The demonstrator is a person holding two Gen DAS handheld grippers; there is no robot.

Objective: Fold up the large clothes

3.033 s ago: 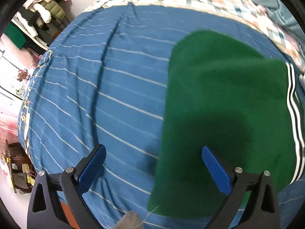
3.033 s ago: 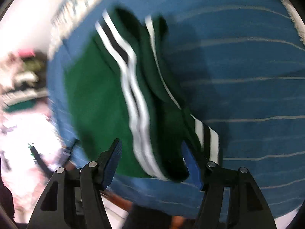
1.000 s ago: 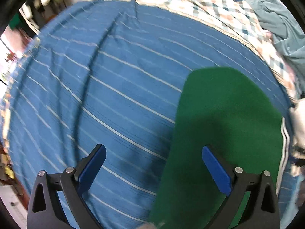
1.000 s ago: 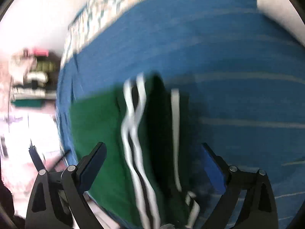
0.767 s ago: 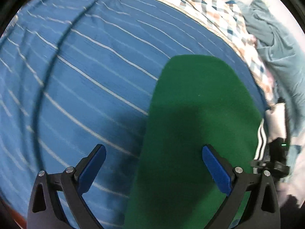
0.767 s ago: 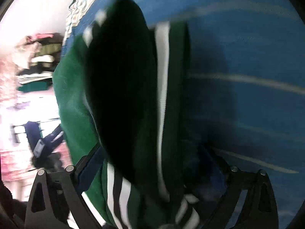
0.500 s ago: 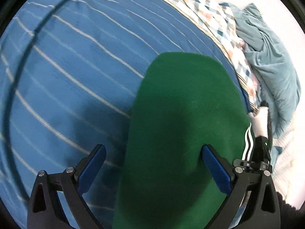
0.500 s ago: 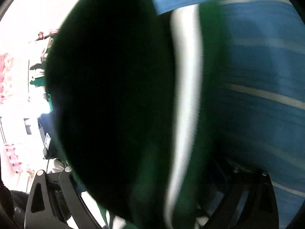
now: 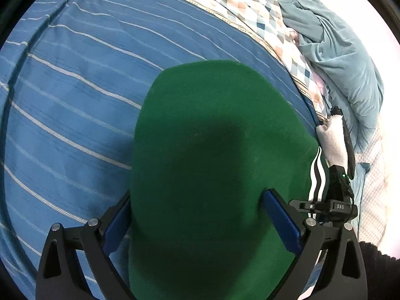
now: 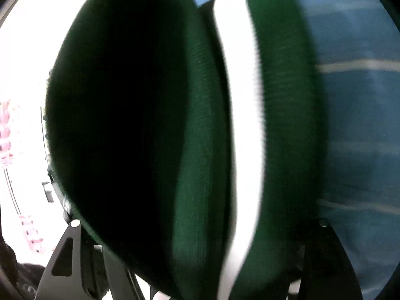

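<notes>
A blue bedspread (image 9: 75, 95) with thin white stripes covers the bed. Along its far edge lies a checked quilt (image 9: 250, 7), and beyond that a crumpled teal blanket (image 9: 337, 57). The green garment (image 9: 212, 162), edged with white and black stripes (image 9: 316, 175), lies folded flat on the bedspread, toward the near right.

In the left wrist view the garment hides the lower inner part of the left finger. A dark sleeve (image 9: 380, 270) is cut off at the lower right corner. In the right wrist view, dark folds of the garment (image 10: 175, 137) press close to the lens and fill most of the picture; the fabric is blurred, and both blue pads are hidden, leaving only the black finger frames visible at the bottom corners.

The left gripper (image 9: 200, 220) stands wide open, its fingers straddling the near part of the garment without pinching it. The right gripper (image 10: 200, 262) is at the garment's striped right edge; its jaws are closing with fabric between them, though whether the pads already press on the cloth cannot be told.
</notes>
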